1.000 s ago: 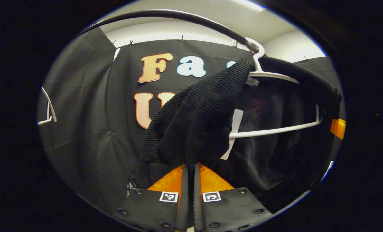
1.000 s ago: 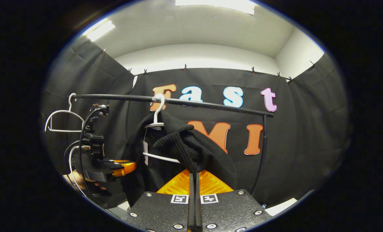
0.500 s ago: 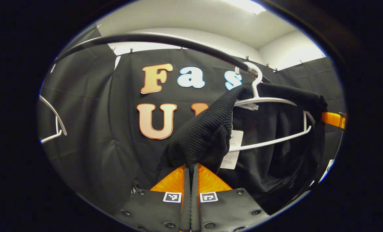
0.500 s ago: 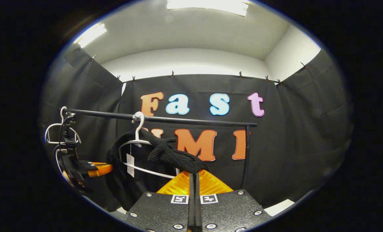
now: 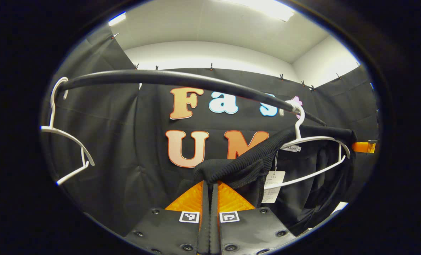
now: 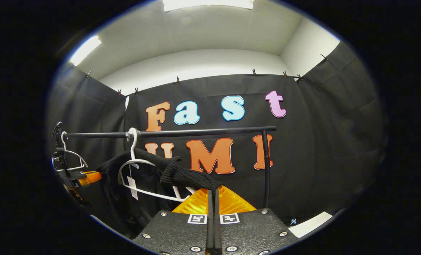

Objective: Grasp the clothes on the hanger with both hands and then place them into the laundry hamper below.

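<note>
At the bottom of the left gripper view, the left gripper is seen pinched tight, both fingers pressed on a ribbed fold of the black garment, no gap betw. them. Same story in the right gripper view: the right gripper is clamped closed on the garment's other knitted end, fabric bunched just over the tips.

Next out, the white hanger is seen hooked on the black rail, and the garment is draped over its shoulders, stretched down twd. each gripper. A paper tag is shown hanging by the hanger's lower bar in the left view; in the right view the tag dangles inside the hanger loop.

Diffs betw. views: an empty second hanger is shown big at the rail's left end in the left view, small in the right view. From the right view the left gripper is picked out far left, a hand partly hidden behind it. The rail's upright post and a pale floor patch are given by the right view. The right gripper's finger is glimpsed at the far right of the left view, cut off by the garment.

Furthest back, black curtain wall and lit ceiling.
</note>
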`<action>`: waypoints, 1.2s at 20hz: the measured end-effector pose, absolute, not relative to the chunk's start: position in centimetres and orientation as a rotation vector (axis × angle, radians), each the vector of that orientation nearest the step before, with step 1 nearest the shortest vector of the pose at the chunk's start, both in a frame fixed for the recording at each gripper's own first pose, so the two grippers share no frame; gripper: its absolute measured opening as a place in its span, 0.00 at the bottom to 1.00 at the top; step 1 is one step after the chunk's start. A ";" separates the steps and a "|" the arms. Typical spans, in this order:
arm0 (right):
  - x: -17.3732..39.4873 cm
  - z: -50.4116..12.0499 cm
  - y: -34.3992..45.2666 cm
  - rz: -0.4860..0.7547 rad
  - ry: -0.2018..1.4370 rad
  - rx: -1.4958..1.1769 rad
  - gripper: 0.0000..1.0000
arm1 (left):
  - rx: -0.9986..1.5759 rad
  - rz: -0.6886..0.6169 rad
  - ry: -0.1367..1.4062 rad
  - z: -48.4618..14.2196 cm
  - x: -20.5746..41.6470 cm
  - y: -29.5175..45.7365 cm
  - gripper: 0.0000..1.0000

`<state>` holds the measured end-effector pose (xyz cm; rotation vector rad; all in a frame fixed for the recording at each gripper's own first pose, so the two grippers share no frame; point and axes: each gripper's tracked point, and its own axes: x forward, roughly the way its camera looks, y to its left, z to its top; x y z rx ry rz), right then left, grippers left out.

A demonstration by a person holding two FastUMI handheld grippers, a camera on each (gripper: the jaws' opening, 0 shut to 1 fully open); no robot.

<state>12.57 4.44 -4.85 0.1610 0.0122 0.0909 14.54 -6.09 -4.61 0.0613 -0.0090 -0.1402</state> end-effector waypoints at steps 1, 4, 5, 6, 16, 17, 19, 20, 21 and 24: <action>12.8 -4.6 4.1 0.096 0.012 0.173 0.00 | 0.068 -0.138 -0.015 -4.0 14.7 -6.0 0.10; 13.6 -3.9 2.5 0.091 0.012 0.184 0.00 | 0.073 -0.132 -0.032 -2.7 15.1 -5.8 0.10; 14.1 -3.6 2.0 0.088 0.010 0.184 0.00 | 0.075 -0.131 -0.037 -2.3 15.1 -5.9 0.10; 14.7 -3.5 1.5 0.088 0.011 0.182 0.00 | 0.076 -0.133 -0.041 -1.8 15.2 -6.1 0.10; 19.6 -12.0 1.1 0.246 0.056 0.468 0.00 | 0.084 -0.094 -0.078 0.9 15.3 -5.1 0.07; 20.2 -13.3 1.7 0.262 0.066 0.481 0.00 | 0.090 -0.080 -0.081 1.1 15.6 -4.7 0.07; 21.2 -15.6 3.1 0.292 0.097 0.526 0.00 | 0.108 -0.049 -0.089 1.3 15.5 -3.6 0.07; 21.4 -16.7 3.9 0.307 0.112 0.560 0.00 | 0.114 -0.036 -0.088 1.2 15.6 -3.1 0.07; 21.7 -17.8 4.5 0.317 0.123 0.585 0.00 | 0.111 -0.030 -0.080 0.7 15.8 -2.7 0.07; 23.1 -21.0 6.5 0.331 0.169 0.594 0.00 | 0.076 -0.022 -0.041 -1.1 16.6 -1.0 0.06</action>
